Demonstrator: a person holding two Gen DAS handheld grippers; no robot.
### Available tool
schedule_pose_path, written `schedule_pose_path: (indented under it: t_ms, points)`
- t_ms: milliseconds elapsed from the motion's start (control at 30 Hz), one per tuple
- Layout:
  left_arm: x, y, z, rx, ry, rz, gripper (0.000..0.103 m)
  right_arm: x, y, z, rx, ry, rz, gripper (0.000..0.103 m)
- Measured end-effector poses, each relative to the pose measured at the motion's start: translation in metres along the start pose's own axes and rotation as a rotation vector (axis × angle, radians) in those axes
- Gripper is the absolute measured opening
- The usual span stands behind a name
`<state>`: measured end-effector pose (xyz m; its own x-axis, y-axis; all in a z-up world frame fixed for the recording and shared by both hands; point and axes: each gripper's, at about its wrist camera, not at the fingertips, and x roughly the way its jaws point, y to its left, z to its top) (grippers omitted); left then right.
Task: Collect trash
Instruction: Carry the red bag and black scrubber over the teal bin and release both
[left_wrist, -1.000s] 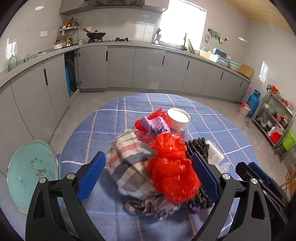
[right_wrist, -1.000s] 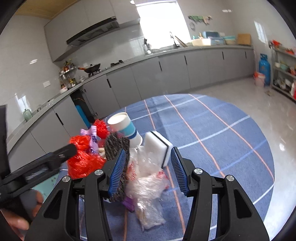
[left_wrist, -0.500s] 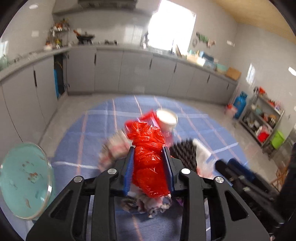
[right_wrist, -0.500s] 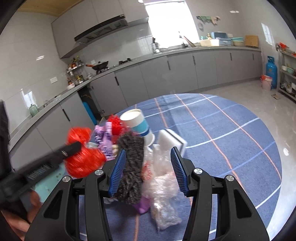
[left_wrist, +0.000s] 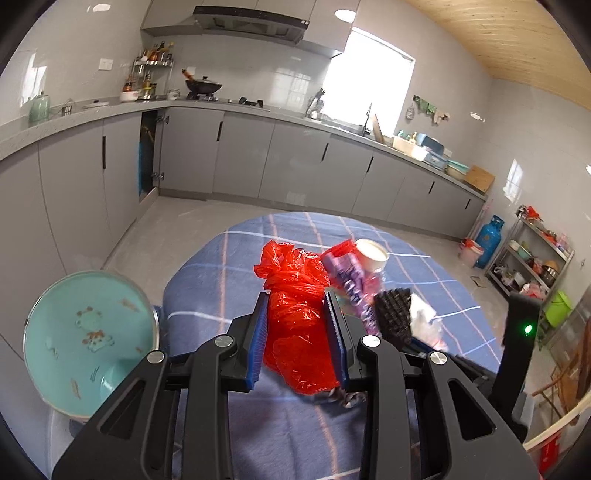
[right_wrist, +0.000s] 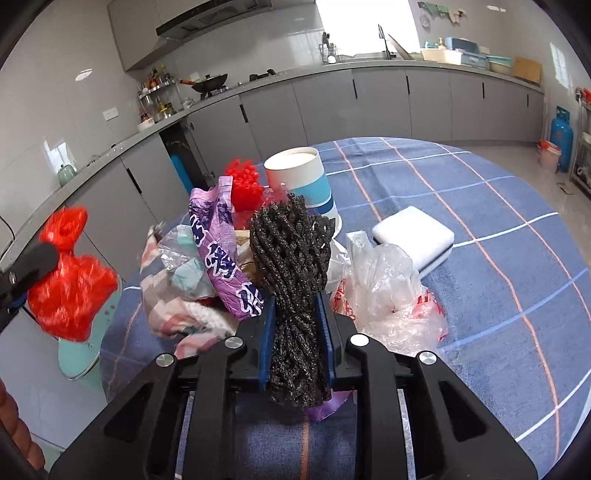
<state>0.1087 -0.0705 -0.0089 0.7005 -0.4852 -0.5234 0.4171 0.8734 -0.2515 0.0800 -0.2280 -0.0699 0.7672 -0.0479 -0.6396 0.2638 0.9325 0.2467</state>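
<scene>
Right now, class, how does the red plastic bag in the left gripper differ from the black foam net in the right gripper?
The red plastic bag is glossy, crinkled film; the black foam net is matte, open mesh. The bag bulges wide between the pads; the net is pinched into a narrow waist as the right jaws are closing. Both are soft trash, each gripped by one gripper.

Crumpled red plastic bag (left_wrist: 299, 325) and black foam net (right_wrist: 291, 258) upright, lifted from trash pile (right_wrist: 207, 266)

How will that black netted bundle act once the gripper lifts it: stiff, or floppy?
Probably floppy: the black mesh bundle pinches to a narrow waist where the right gripper is closing on it, and bulges above. It looks light, being open foam-like netting. Its rough weave should resist slipping, though the loose lower end may dangle or snag the purple wrapper.
</scene>
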Motion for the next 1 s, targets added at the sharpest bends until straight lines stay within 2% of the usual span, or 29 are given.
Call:
schedule_pose_path:
  t_ms: [133, 300, 367, 467, 700, 833, 1000]
  points:
    - [-0.008, 0.016, -0.003, -0.023, -0.008, 0.007, 0.030, -0.018, 0.004, 0.005, -0.008, -0.048, 0.005, 0.020]
    - [-0.026, 0.030, 0.004, -0.032, -0.077, 0.034, 0.030, -0.058, 0.022, 0.021, -0.037, -0.186, 0.021, 0.020]
    - [-0.031, 0.037, 0.006, -0.039, -0.085, 0.046, 0.030, -0.062, 0.030, 0.026, -0.051, -0.194, 0.041, 0.020]
    - [-0.034, 0.052, 0.006, -0.068, -0.076, 0.083, 0.030, -0.055, 0.051, 0.025, -0.078, -0.171, 0.091, 0.020]
    - [-0.047, 0.106, 0.003, -0.115, -0.056, 0.232, 0.030, -0.029, 0.123, 0.021, -0.172, -0.092, 0.235, 0.020]
    - [-0.051, 0.139, 0.003, -0.142, -0.036, 0.291, 0.030, -0.018, 0.164, 0.019, -0.221, -0.061, 0.288, 0.020]
    - [-0.042, 0.178, 0.002, -0.203, 0.023, 0.350, 0.030, 0.012, 0.209, 0.012, -0.254, 0.022, 0.344, 0.020]
